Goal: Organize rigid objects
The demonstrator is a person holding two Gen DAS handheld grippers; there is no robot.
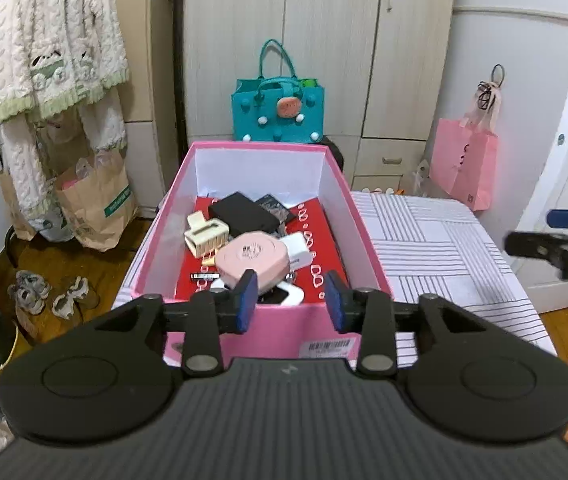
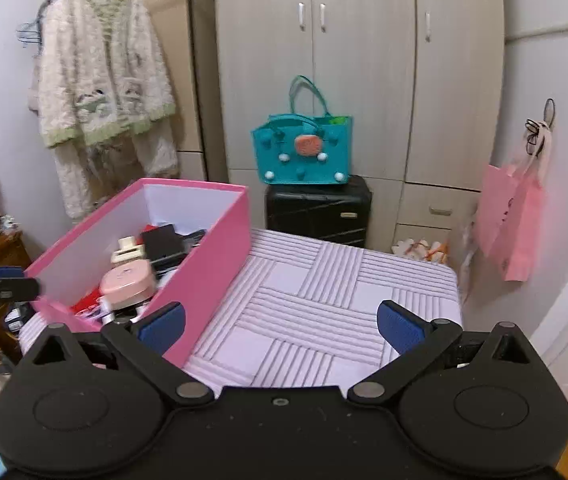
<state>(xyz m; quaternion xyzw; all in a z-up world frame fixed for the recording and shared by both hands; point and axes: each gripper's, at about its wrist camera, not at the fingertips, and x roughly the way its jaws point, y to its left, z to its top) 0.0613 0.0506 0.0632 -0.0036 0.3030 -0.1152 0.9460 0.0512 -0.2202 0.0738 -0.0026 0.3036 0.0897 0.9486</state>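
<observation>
Both grippers were matte black plastic with ribbed housings, round side discs and blue, finely textured rubber pads. Seen from its own camera, the left gripper [image 1: 291, 300] stood partly open with nothing between its pads, which framed the near wall of the pink box [image 1: 271, 332]. The right gripper [image 2: 281, 324] was spread as wide as it went, also empty, over the quilted cover [image 2: 324, 280], its left pad just beside the box's outer wall.

That box was rectangular glossy cardboard, pink outside and plain white inside, with a barcode sticker on its near end. It sat on the left part of the padded surface, a pale lilac fabric stitched into ribbed stripe blocks and smooth squares. Inside, on a red printed sheet [image 1: 324, 224], lay the rigid objects: a rounded, smooth pink case [image 1: 249, 258] near the front, a cream plastic claw clip [image 1: 205, 236] with comb-like teeth touching its left side, a flat matte black slab [image 1: 243, 216] behind them, and a white boxy piece [image 1: 298, 250] to the right of the case. A small dark patterned item at the back was too obscured to identify.

Behind the box, a teal felt tote [image 1: 277, 110] with pom-poms rested on a hard black ribbed suitcase [image 2: 318, 210]. A fluffy cream cardigan [image 2: 103, 92] hung on the left, and a pink paper bag [image 2: 510, 220] on the right wall.
</observation>
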